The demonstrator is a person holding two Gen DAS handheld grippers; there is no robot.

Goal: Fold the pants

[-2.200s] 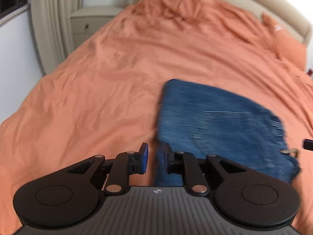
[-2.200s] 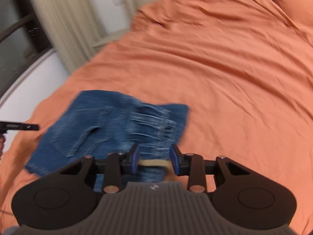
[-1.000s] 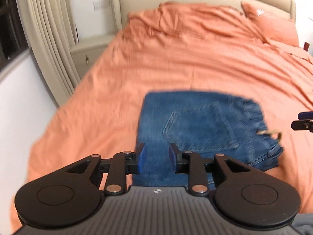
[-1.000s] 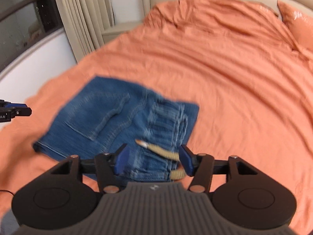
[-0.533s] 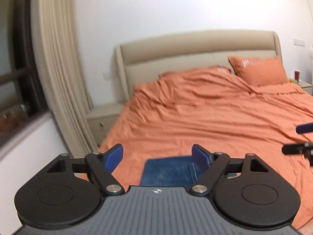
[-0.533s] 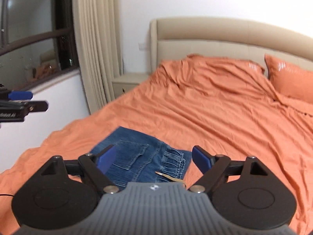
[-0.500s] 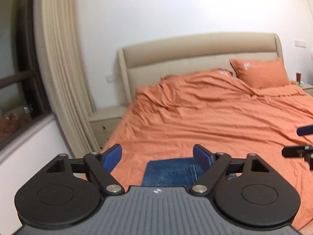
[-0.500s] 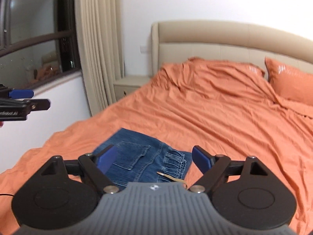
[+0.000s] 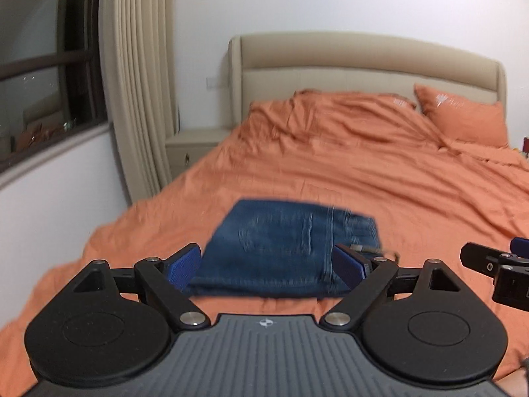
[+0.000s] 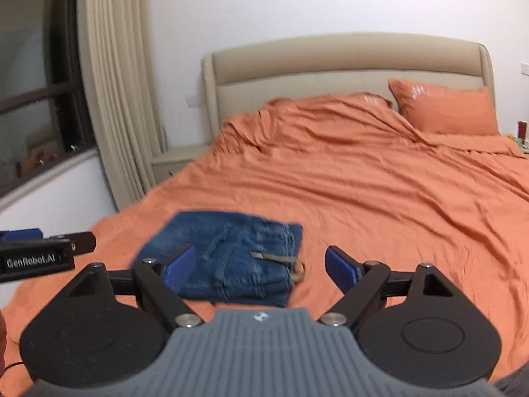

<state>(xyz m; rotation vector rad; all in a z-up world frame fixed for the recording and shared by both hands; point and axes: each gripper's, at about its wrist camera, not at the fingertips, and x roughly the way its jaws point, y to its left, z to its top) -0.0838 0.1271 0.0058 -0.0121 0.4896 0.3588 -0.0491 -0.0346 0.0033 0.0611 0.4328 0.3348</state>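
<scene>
Both grippers had let go. The left gripper (image 9: 266, 264) hung spread wide and empty above the near edge of the bed, where a couple of seconds before its fingers were nearly closed at the denim; the right gripper (image 10: 259, 264) was likewise wide apart, holding nothing. Beyond them the jeans (image 9: 287, 251) lay as a compact folded rectangle on the orange duvet (image 9: 380, 178), a tan belt end (image 10: 284, 261) poking out at the right. The folding looked finished to me.
</scene>
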